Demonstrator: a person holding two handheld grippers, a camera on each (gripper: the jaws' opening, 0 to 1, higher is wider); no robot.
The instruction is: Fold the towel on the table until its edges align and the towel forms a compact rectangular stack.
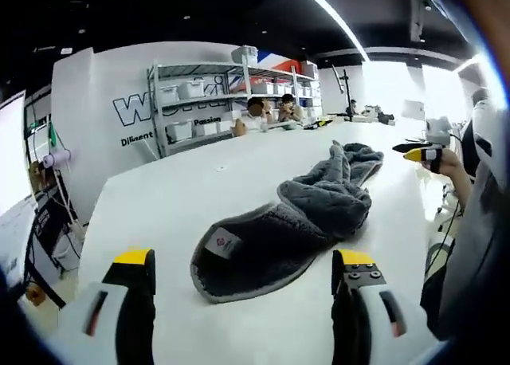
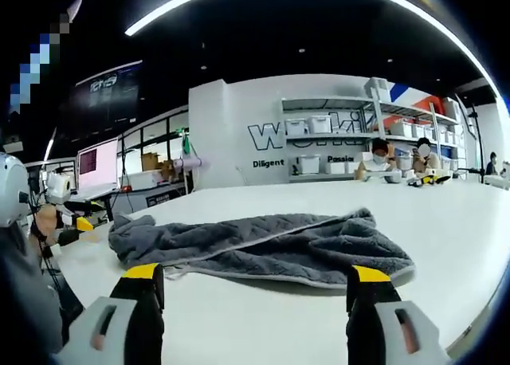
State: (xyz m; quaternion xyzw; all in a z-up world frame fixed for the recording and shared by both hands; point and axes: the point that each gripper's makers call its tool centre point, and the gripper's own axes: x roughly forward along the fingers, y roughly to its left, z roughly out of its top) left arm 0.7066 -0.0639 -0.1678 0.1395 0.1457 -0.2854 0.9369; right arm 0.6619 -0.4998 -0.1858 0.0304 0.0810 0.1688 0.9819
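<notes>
Currently, the grey towel [image 1: 295, 229] lies crumpled and unfolded on the white counter [image 1: 175, 206], with the left tool [image 1: 243, 273] and right tool [image 2: 255, 289] both spread wide, gripping nothing.

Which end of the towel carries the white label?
The flat rounded end of the towel nearest the left gripper has the label; the far end is bunched.
</notes>
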